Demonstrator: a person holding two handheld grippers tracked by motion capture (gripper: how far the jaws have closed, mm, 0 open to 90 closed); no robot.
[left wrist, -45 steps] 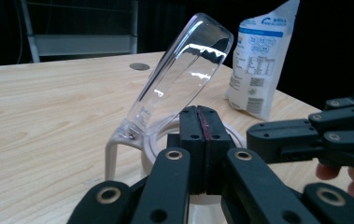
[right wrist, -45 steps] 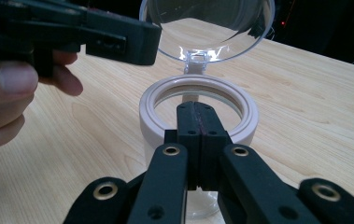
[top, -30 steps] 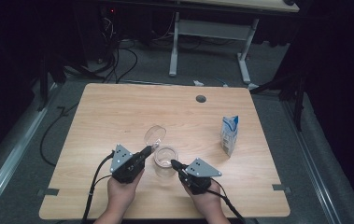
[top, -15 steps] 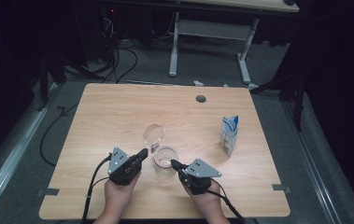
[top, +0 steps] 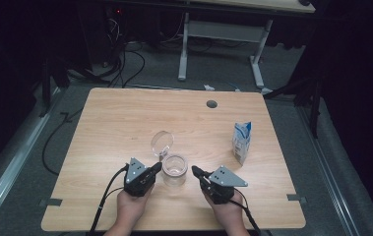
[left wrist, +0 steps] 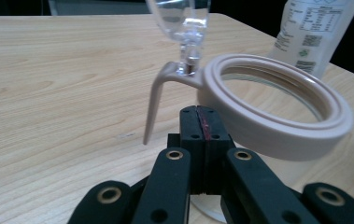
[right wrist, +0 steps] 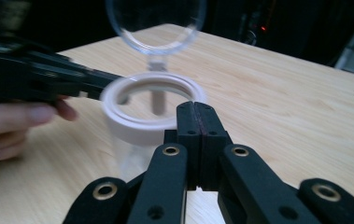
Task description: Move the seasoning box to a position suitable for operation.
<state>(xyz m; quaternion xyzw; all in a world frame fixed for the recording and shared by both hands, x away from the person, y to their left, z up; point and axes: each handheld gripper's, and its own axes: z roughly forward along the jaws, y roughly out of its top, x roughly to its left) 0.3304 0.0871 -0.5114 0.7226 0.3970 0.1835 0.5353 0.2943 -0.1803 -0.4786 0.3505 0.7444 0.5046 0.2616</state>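
Clear jar (top: 174, 170) stands upright on the worktop (top: 115, 123), near the front edge and about midway between left and right. Pale ring collar around its mouth; the clear hinged lid (top: 162, 142) is swung open and stands up at the far-left side of the jar, carried on a pale clasp arm.

Left claw (top: 156, 167): jaws fully shut, pads pressed flat together in the left gripper view, nothing between them. Tips sit just beside the left side of the jar's collar; contact cannot be confirmed. In that view the collar (left wrist: 277, 112) lies right of the jaw tips and the clasp arm (left wrist: 158, 105) hangs down left of them.

Right claw (top: 195, 171): jaws also fully shut and empty. Tips close to the right side of the jar, a small gap visible in the high view. In the right gripper view the jar (right wrist: 146, 121) stands just beyond the tips, with the left claw (right wrist: 95, 81) at its far side.

Blue-and-white carton (top: 241, 141) upright on the right part of the worktop, well apart from the jar. Round cable hole (top: 211, 104) near the far edge.
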